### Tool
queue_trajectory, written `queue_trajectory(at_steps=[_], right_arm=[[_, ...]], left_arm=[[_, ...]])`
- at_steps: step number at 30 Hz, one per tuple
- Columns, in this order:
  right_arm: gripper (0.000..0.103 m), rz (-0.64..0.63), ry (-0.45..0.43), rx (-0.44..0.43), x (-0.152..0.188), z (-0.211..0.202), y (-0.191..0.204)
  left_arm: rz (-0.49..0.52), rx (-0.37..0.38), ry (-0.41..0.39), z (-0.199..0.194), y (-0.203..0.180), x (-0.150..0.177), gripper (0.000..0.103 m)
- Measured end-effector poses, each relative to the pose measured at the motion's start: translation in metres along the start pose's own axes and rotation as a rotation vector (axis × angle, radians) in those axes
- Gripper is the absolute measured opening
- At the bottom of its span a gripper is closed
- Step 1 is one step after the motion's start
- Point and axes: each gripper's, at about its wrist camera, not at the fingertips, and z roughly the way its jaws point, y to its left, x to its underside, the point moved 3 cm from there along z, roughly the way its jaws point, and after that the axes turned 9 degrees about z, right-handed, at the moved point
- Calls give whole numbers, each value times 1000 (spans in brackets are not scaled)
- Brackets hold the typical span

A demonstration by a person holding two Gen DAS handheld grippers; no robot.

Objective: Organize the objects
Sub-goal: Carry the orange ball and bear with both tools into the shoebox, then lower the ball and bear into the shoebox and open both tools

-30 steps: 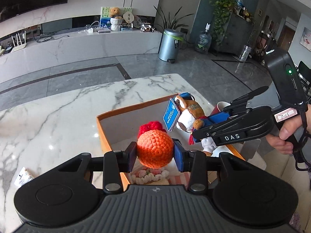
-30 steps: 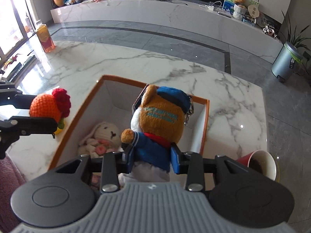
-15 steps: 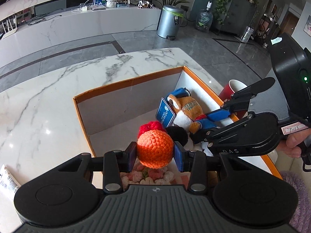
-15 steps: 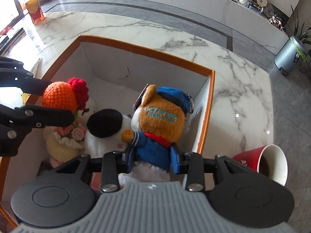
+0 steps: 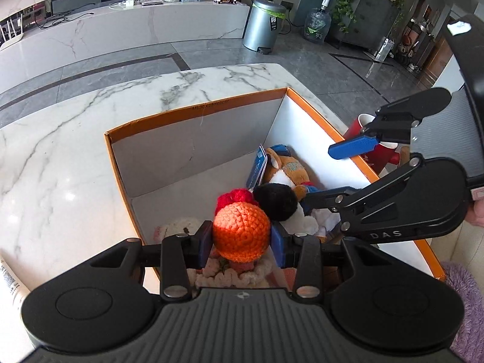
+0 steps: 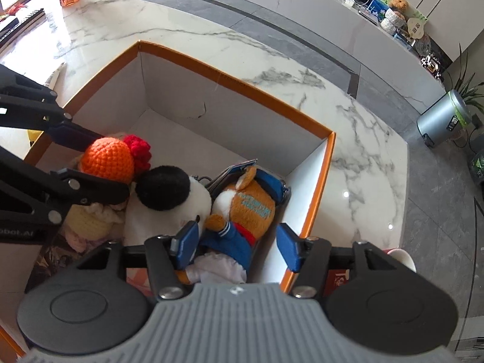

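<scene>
- The left gripper [image 5: 242, 239] points steeply down over the near end of the orange-rimmed cardboard box [image 5: 196, 110], its blue pads [image 5: 205, 239] clenched on the orange crocheted doll [image 5: 241, 227] at the round head.
- The doll's red yarn tuft [image 5: 236, 196] sits on the far side of the head; its cream body with small pink flowers hangs below the pads, inside the box.
- The right gripper [image 6: 237, 246] also tilts steeply down, over the box's right side; its jaws have just been opening and now stand apart.
- The plush bear in a blue jacket [image 6: 245, 211] lies between those jaws, on the box floor against the right wall. The right pad [image 6: 287, 246] is clear of it; the left pad [image 6: 186, 243] is at its arm, and whether it touches I cannot tell.
- A white plush with a black ear [image 6: 169, 193] lies between the doll and the bear, touching both.
- In the left wrist view the right gripper reaches in from the right, one finger above the box rim and one down among the toys, with a bit of the person's hand [image 5: 476, 211] at the frame edge.
- A red cup [image 5: 372, 151] stands on the marble table [image 5: 60, 166] just outside the box's right wall.
</scene>
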Motion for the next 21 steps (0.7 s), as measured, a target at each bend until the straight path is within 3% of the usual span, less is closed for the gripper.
queue_trajectory(at_steps=[4,7,13,21], right_arm=[[26,-74,-14,-22,-3,4,3],[17,-87,-4,-35,-3,14,4],[3,-15,47,-101,6,28,3],[1,0,2,-109,14,16,3]], left_arm=[[0,0,0,0,0,0,46],[-1,0,1,1,1,1,46],[11,2,5,3,-2,1,46],[57,-25,-4,-1,0,-5,46]])
